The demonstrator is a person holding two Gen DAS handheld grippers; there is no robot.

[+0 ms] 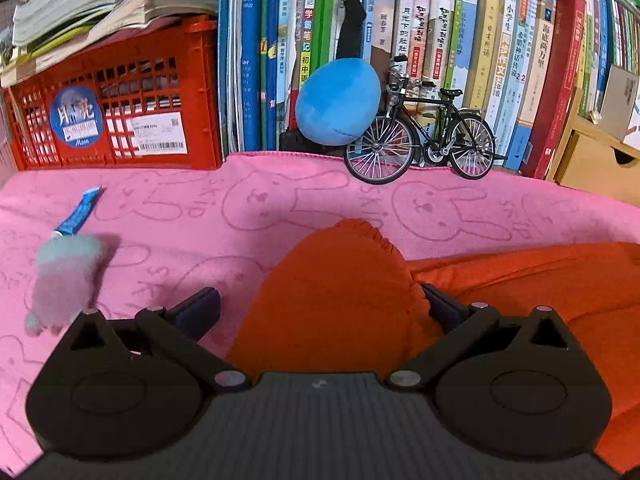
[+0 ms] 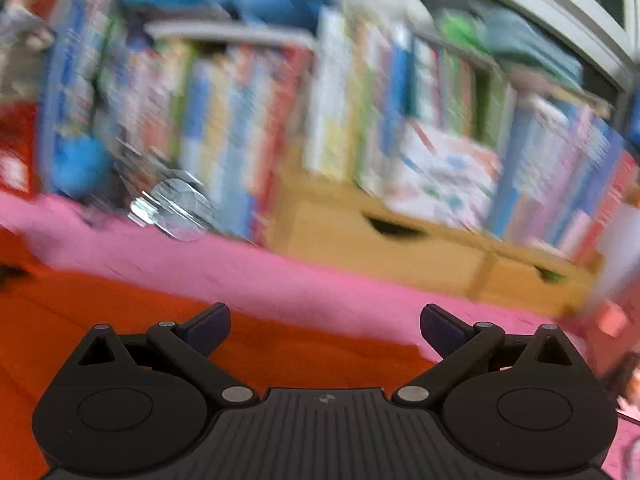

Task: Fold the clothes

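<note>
Lying on a pink towel (image 1: 248,216) that covered the bench, the orange garment (image 1: 520,280) extended to the right of the left tongs (image 1: 324,304). Those tongs stood apart. A rounded fold of the garment with a gathered hem rose between the two fingers; the right finger (image 1: 444,308) touched the cloth, while the left finger (image 1: 200,308) was clear of it and over bare towel. No clamping was observed.

To the left of the left tongs, a small grey-green plush (image 1: 66,276) lay on the towel, with a blue strap (image 1: 78,214) just beyond it. Farther ahead, a model bicycle (image 1: 420,140) stood at the far edge of the towel, a blue ball (image 1: 338,102) just left of it, and a red crate (image 1: 116,116) farther left. Books (image 1: 440,40) lined the back, upright.

The right wrist view was heavily blurred. The right tongs (image 2: 324,328) were also apart, with nothing between the fingers. The garment (image 2: 120,320) lay below and to their left; its edge ran under the tongs, with pink towel (image 2: 280,276) ahead and to the right. A wooden drawer unit (image 2: 400,248) stood ahead, books (image 2: 340,100) above it; titles could not be read.
</note>
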